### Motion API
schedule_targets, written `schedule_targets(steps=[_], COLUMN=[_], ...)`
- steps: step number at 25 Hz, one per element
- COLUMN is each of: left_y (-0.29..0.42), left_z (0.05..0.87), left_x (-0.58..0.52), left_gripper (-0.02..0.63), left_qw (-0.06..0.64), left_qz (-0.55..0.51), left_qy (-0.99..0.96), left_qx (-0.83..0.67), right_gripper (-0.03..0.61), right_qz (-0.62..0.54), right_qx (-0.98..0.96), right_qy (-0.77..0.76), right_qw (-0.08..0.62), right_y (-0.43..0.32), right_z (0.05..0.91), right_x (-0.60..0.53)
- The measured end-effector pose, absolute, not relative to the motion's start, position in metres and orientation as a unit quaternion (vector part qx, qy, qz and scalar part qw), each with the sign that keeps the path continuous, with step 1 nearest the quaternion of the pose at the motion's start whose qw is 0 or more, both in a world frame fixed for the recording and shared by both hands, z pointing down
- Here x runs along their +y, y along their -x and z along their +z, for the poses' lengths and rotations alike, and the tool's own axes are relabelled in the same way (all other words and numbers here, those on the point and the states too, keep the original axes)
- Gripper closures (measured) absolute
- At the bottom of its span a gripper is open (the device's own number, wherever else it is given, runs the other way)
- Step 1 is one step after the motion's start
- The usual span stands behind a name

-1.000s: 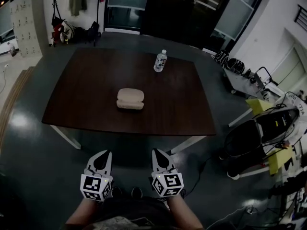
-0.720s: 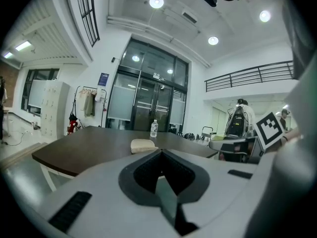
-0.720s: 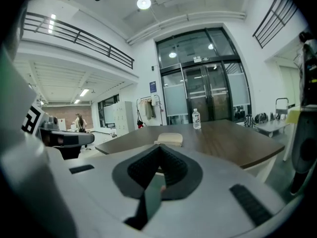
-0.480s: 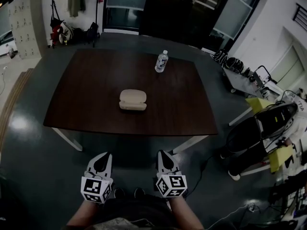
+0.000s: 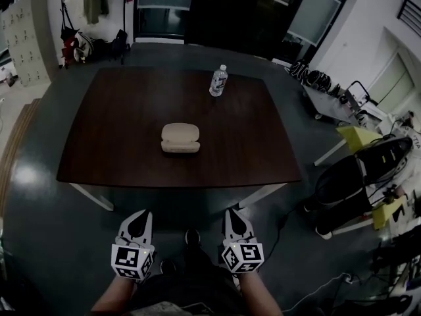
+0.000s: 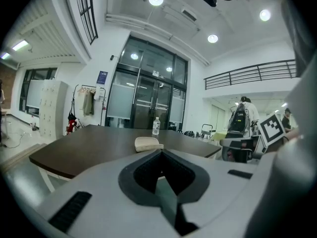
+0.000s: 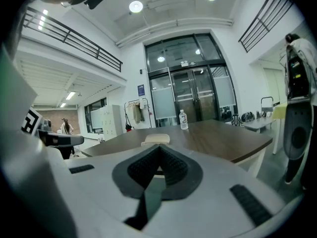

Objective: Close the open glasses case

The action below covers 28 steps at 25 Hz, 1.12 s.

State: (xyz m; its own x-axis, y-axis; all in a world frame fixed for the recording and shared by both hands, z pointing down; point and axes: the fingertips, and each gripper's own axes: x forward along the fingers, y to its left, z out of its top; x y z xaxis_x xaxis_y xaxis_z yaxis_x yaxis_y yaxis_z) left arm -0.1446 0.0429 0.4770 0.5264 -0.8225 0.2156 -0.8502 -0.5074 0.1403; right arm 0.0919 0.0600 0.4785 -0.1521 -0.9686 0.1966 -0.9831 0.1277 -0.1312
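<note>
The glasses case is seen lying flat near the middle of the dark worktop. A water bottle is stood upright well beyond it, toward the far edge. Whether the case's lid is fully down cannot be told. The left gripper and the right gripper are held side by side below the worktop's near edge, well apart from the case. Each gripper's jaws are pressed together, with nothing caught between them.

The table is seen steeply from above, well back, in the head view. In both gripper views it is faced from near tabletop height. The glasses case and bottle are shared by all.
</note>
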Motion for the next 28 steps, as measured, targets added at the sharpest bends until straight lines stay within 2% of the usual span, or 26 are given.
schedule_targets(steps=[14,18,28], left_y=[0.109,0.093,0.063], left_z=[0.484,0.477,0.49], left_x=[-0.078,-0.114,-0.167], left_gripper=[0.604,0.604,0.604], left_qw=[0.119,0.091,0.093], left_qz=[0.074,0.087,0.113], left_qy=[-0.836,-0.83,-0.817], left_qx=[-0.531,-0.543,-0.557], right_gripper=[0.589,0.589,0.589], right_qz=[0.113,0.119,0.103], right_qx=[-0.785,-0.793,-0.821], right_qy=[-0.61,-0.598,-0.562], right_qw=[0.007,-0.002,0.028], right_y=[-0.133,-0.147,-0.155], right_z=[0.478,0.475,0.484], right_x=[-0.089,-0.125,-0.188])
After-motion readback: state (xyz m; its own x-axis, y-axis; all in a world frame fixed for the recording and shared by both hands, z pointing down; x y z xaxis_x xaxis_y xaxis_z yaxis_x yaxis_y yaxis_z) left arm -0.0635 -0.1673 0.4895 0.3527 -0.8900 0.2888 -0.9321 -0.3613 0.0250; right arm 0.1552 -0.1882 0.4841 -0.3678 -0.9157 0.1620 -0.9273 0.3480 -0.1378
